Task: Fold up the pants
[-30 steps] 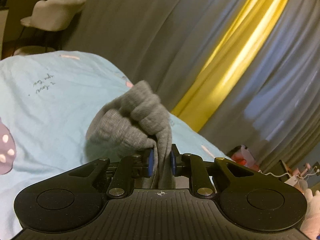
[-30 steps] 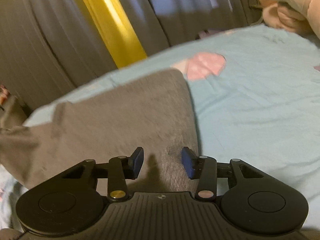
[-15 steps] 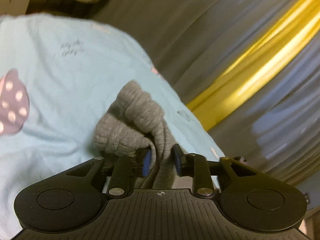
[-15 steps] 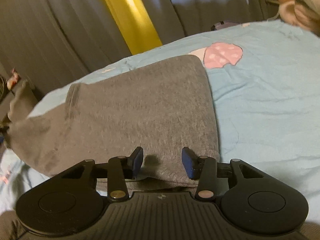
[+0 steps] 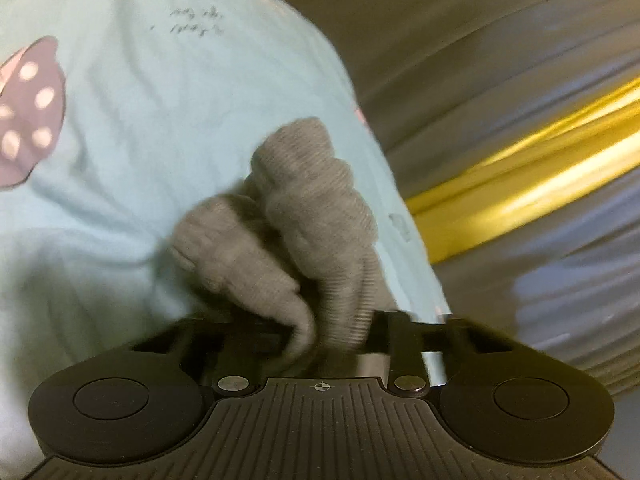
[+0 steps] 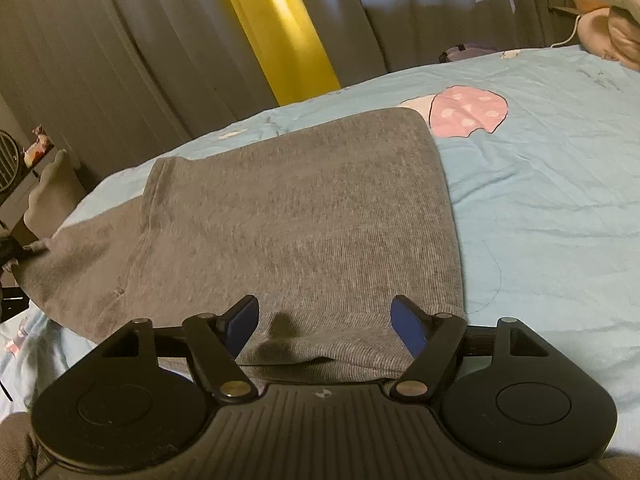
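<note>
The grey knit pants (image 6: 304, 216) lie partly folded on the light blue bedsheet (image 6: 552, 200), a doubled layer on top. My right gripper (image 6: 324, 322) is open, its blue pads either side of the near edge of the pants, holding nothing. In the left wrist view a bunched grey end of the pants (image 5: 316, 216) sits between the fingers of my left gripper (image 5: 332, 332). The fabric hides the fingertips and the picture is blurred, so I cannot tell whether it still grips the cloth.
Grey curtains with a yellow stripe (image 6: 276, 28) hang behind the bed. Pink mushroom prints (image 6: 468, 110) mark the sheet. Plush toys (image 6: 608, 16) lie at the far right corner. A fan and small items (image 6: 12, 168) stand left of the bed.
My left gripper has swung and tilted with the bunched cloth, and its fingers have spread a little. My right gripper has opened wider and drawn back toward the near edge of the pants.
</note>
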A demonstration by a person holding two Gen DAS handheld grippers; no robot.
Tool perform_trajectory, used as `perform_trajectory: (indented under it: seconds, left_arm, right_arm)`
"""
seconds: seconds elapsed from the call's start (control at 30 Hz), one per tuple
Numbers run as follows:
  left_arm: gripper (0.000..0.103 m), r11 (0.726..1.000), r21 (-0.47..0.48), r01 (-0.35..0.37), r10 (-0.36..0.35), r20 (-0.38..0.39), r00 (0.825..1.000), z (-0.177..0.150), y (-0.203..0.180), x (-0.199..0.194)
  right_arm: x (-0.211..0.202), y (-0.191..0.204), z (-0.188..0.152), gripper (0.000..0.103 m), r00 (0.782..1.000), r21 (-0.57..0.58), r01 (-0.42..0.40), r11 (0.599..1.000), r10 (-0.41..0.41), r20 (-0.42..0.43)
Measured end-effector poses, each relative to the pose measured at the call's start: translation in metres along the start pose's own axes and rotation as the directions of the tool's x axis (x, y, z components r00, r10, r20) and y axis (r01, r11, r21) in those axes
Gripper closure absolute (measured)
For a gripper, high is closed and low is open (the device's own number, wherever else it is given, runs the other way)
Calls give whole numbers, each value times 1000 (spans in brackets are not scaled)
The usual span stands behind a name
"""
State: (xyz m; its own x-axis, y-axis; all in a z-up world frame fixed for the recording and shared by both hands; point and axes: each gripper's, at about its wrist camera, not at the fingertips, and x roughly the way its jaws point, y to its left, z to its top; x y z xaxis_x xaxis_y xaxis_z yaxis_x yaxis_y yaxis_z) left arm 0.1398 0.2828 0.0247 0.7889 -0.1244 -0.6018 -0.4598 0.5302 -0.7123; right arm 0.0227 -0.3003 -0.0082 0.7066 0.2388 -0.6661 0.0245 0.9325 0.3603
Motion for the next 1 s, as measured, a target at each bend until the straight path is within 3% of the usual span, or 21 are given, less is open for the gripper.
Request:
perform_trajectory:
  seconds: [0.07,0.1,0.17,0.2,0.27,0.4,0.47,0.53,0.6,0.67,0.7,0.73,0.77,0.83,0.9,0.97,1.0]
  left_arm:
    - [83,993,113,-13,10,30,999,-2,-17,-6]
    - [83,977,210,-31,20,52,998,-7,-32,-11]
    - [83,906,419,-61,17,108,994,-22,-68,-23]
    - [83,854,517,-59,-7,125,992,-32,-88,-30]
    - [83,724,689,-36,-78,134,988,-60,-131,-45]
    - [81,495,864,93,-209,15,978,-125,-196,-63]
    - [73,378,909,178,-225,-97,970,-169,-218,-62]
    - [52,277,933,230,-189,-182,965,-214,-225,-56]
    - [34,206,945,255,-114,-235,965,-255,-222,-45]
    - [28,164,953,256,-26,-255,967,-288,-210,-35]
    - [27,164,957,241,-5,-243,970,-299,-201,-36]
    - [25,181,957,228,2,-232,973,-302,-193,-37]
    - [22,221,952,212,7,-219,976,-301,-185,-39]
    - [10,351,923,157,21,-175,984,-287,-168,-45]
    - [9,483,875,46,54,-82,995,-264,-147,-50]
    - [9,628,770,-114,144,29,989,-237,-130,-54]
    - [10,689,709,-149,162,50,986,-226,-125,-57]
  right_arm:
    - [-3,-3,0,29,1000,24,-9,1000,9,13]
    - [-5,-6,0,29,1000,41,-17,999,16,21]
    - [-7,-13,2,29,999,84,-33,996,30,36]
    - [-8,-17,3,29,998,107,-42,993,37,44]
    - [-10,-24,4,29,997,150,-59,987,50,61]
    - [-17,-37,5,29,993,228,-85,970,64,100]
    - [-22,-42,5,29,990,259,-95,961,65,121]
    - [-28,-47,5,29,988,284,-98,954,59,141]
    - [-31,-53,5,29,986,311,-114,944,69,152]
    - [-34,-58,4,29,982,334,-138,932,87,165]
    - [-35,-60,4,29,980,342,-150,928,95,172]
    - [-36,-62,4,29,979,345,-159,925,102,178]
    - [-36,-62,4,27,978,345,-164,924,107,180]
    - [-34,-61,5,24,979,344,-167,924,113,171]
    - [-35,-58,7,24,978,338,-171,925,117,174]
    - [-36,-52,11,24,974,336,-190,922,135,183]
    - [-37,-47,13,24,969,334,-211,919,152,194]
